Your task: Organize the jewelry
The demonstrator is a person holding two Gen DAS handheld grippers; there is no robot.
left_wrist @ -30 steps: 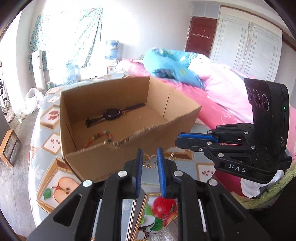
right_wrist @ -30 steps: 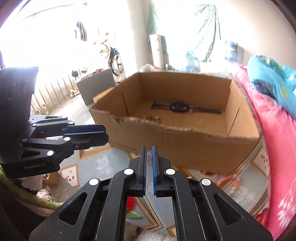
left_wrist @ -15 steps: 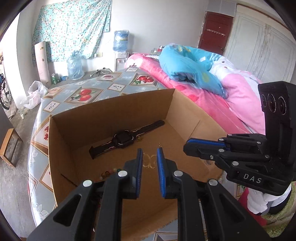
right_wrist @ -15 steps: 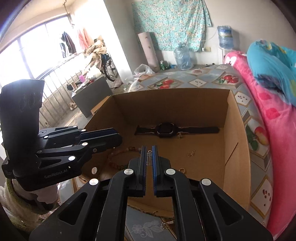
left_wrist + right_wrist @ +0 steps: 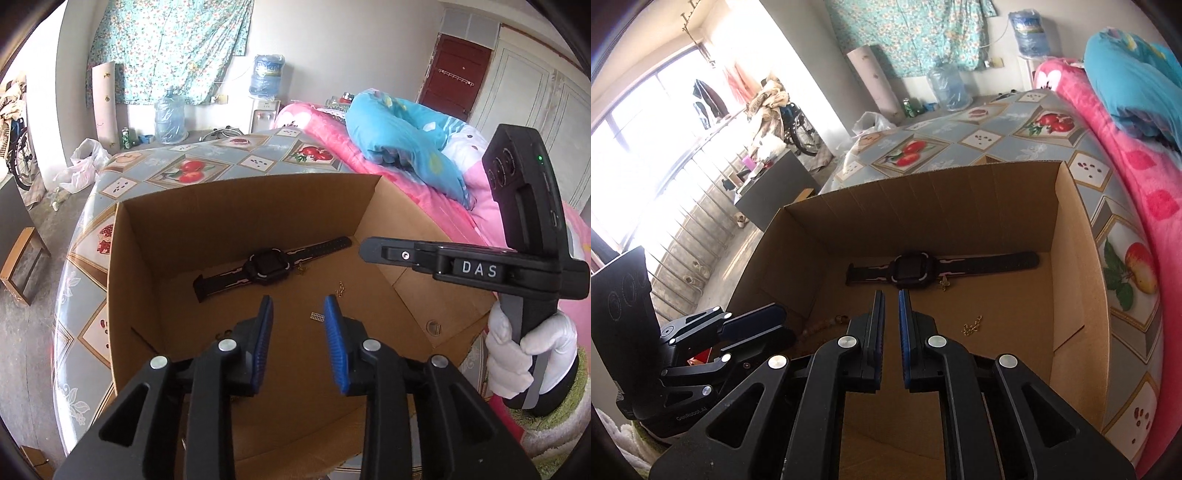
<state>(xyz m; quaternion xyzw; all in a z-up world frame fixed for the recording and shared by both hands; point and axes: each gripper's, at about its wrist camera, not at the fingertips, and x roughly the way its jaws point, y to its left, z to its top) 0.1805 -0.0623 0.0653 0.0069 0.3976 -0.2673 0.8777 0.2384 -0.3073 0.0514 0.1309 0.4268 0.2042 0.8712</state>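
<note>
Jewelry lies in the cardboard box. Nearest, bottom middle of the left view, the left gripper tilts down into the box — jaws opening, nothing between them. A tiny gold piece sits just beside its right pad. The right gripper tilts down too, jaws opening a little, empty. Farther back, the black watch lies flat — long way left to right.
</note>
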